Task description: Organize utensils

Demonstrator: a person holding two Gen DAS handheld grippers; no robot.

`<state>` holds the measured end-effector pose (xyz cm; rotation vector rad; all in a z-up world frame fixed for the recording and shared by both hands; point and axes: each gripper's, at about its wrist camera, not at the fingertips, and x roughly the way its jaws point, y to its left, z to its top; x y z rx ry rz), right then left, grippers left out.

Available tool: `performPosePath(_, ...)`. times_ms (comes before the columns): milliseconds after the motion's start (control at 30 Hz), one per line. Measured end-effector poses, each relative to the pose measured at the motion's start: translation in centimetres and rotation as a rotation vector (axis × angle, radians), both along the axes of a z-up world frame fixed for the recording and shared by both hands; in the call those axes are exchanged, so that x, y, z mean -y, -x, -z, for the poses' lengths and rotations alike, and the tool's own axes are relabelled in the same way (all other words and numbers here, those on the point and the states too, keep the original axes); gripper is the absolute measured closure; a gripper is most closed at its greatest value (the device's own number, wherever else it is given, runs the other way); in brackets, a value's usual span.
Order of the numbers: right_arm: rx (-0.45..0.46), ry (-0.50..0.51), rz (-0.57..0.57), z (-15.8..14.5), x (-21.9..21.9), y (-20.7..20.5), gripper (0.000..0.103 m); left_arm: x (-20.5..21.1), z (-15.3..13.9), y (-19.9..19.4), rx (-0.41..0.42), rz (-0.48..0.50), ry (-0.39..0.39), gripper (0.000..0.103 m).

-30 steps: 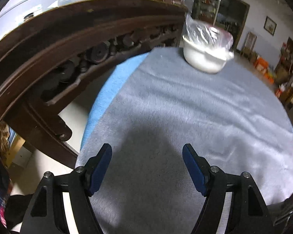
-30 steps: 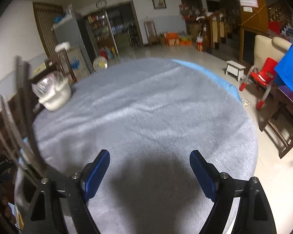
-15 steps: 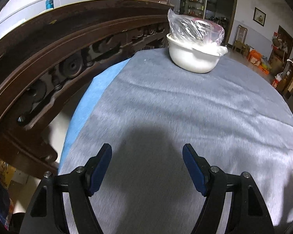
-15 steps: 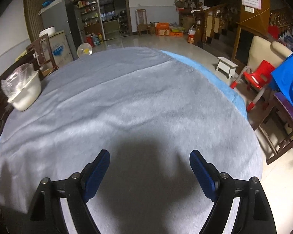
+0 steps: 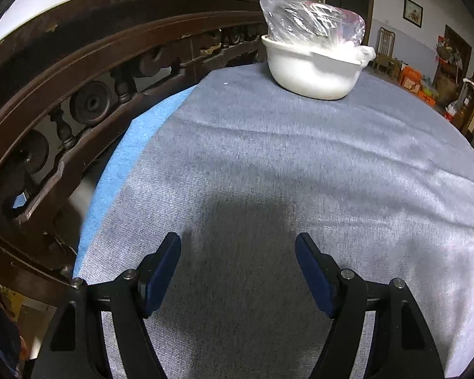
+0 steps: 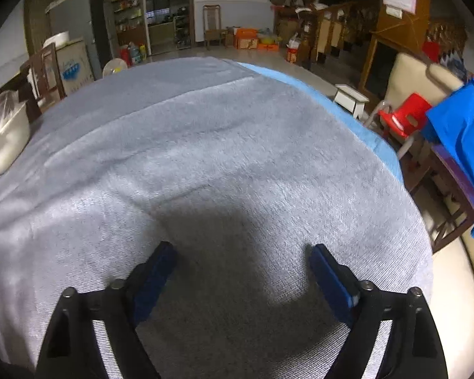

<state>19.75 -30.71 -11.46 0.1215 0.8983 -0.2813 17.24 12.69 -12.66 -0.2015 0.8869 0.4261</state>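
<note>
Both the left gripper (image 5: 238, 251) and the right gripper (image 6: 240, 260) are held spread over the grey cloth of the desk (image 5: 300, 158) with nothing between the fingers, the right one's jaws having just been opening. The utensils cannot be made out; they are presumably inside the clear bag (image 5: 309, 22) sitting in the white bowl (image 5: 312, 72) at the desk's far edge, well apart from both grippers. If the thin bag is pinched carelessly, it could tear, or the bowl could be dragged off the edge.
</note>
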Motion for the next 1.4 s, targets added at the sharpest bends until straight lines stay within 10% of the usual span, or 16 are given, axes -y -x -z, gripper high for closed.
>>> performPosePath(300, -0.013, -0.004, 0.011, 0.1, 0.5, -0.2, 0.0, 0.0, 1.0, -1.2, -0.045, 0.009, 0.033, 0.026)
performPosePath(567, -0.013, -0.005, 0.011, 0.1, 0.5, -0.2, 0.0, -0.1, 1.7, -1.8, -0.063, 0.034, 0.053, 0.001)
performPosePath(1400, -0.013, -0.005, 0.012, 0.1, 0.5, -0.2, 0.0, -1.5, 1.9, -1.0, -0.059, -0.007, 0.063, 0.0)
